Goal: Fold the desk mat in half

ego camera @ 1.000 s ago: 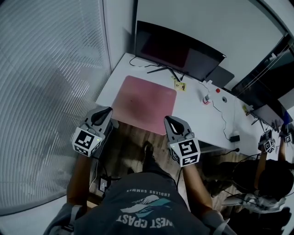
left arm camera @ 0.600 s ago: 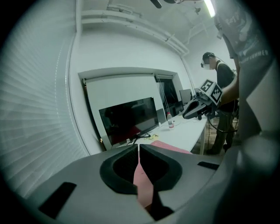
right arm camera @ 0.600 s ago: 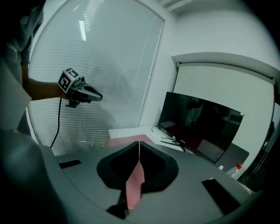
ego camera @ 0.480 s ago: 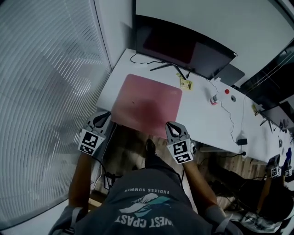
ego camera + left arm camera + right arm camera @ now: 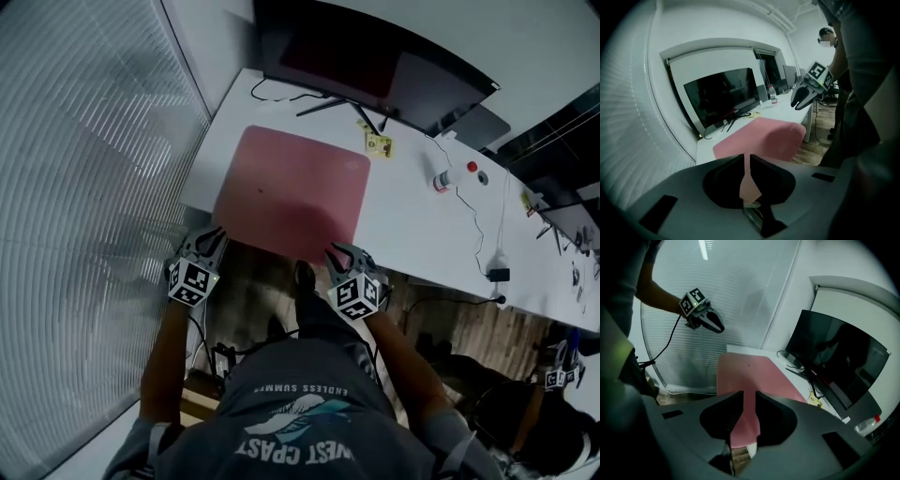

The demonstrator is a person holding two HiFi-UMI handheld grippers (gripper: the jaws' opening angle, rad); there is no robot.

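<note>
Along the lower edge of the pink desk mat [image 5: 295, 187], both grippers now sit at its two near corners, the left gripper [image 5: 213, 237] at lower left of the mat and the right gripper [image 5: 339, 253] at lower right. The mat lies flat and unfolded on the white desk [image 5: 412, 225], below the dark monitor [image 5: 375, 66], with its near edge at the desk's front edge, apparently a little over it.

The newest change is in the right gripper: its jaws have just been opening, and its own view shows a clear gap with the pink mat visible through it. Nothing is pinched; the pads press on nothing. The left gripper's jaws are clenched to a thin slit, holding nothing, with the mat just ahead of them. By my reading the right side is readying to take its corner, while the left must still part its jaws before it can grasp. The fold itself is not yet begun.

Against the earlier head views, both grippers were lower in the frame and well clear of the mat, with a band of floor between; now their tips reach its edge. The mat and monitor have also shifted upward and leftward in the frame as the head camera moved.
</note>
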